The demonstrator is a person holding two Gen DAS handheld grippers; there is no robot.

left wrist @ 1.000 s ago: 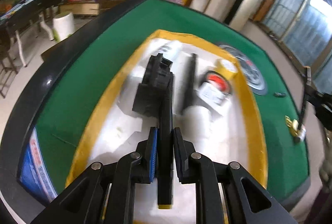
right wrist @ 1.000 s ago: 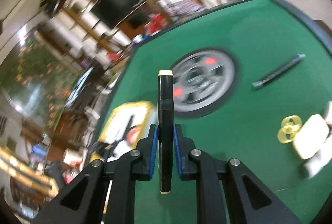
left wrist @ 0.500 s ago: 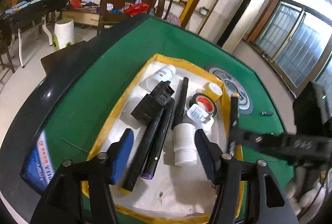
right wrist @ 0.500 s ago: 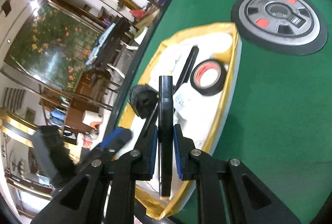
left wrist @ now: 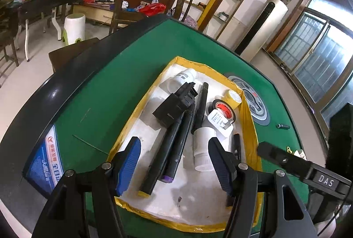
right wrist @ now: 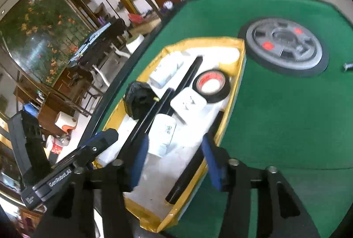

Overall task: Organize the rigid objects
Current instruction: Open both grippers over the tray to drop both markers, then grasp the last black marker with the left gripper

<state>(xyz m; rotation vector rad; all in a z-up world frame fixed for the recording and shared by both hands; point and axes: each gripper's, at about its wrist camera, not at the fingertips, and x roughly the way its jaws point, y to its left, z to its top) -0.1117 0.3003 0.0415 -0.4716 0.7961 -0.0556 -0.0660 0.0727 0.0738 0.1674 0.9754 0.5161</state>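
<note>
A white tray with a yellow rim (left wrist: 249, 127) (right wrist: 241, 55) sits on the green table. It holds black markers (left wrist: 167, 149) (right wrist: 154, 110), a black block (left wrist: 174, 105), white bottles (left wrist: 203, 145) (right wrist: 163, 134), a black tape roll (left wrist: 222, 109) (right wrist: 210, 86) and a yellow tape roll (left wrist: 234, 98). My left gripper (left wrist: 174, 163) is open and empty above the tray's near end. My right gripper (right wrist: 176, 158) is open; a black marker (right wrist: 194, 156) lies between its fingers along the tray's right rim, also seen in the left view (left wrist: 237, 145).
A grey wheel-like disc (right wrist: 286, 46) (left wrist: 256, 103) lies on the green felt right of the tray. A small dark pen piece (left wrist: 283, 126) (right wrist: 348, 66) lies beyond it. The table's black edge (left wrist: 66, 75) curves at left.
My left gripper opened and let its black marker lie in the tray, then drew back. My right gripper carried its marker over the tray's right rim and opened.
</note>
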